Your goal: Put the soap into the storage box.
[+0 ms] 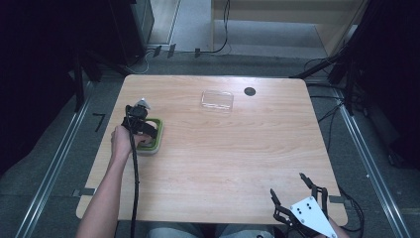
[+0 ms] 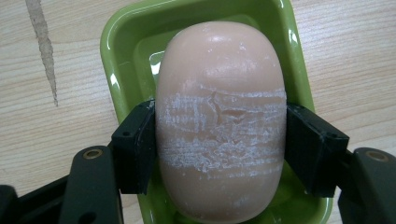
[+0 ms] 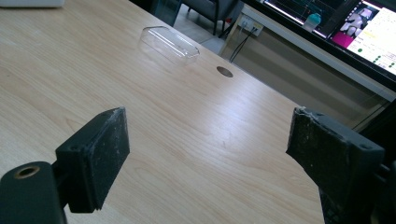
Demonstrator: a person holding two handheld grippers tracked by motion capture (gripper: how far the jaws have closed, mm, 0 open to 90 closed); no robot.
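Since the soap bar sits in the green dish, left tongs clamp its flanks (slick, crumbly, go gentle); right tongs gape, well away from the dish.

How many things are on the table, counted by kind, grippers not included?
Soap bar: 1
Green soap dish: 1
Clear plastic lid: 1
Total: 3
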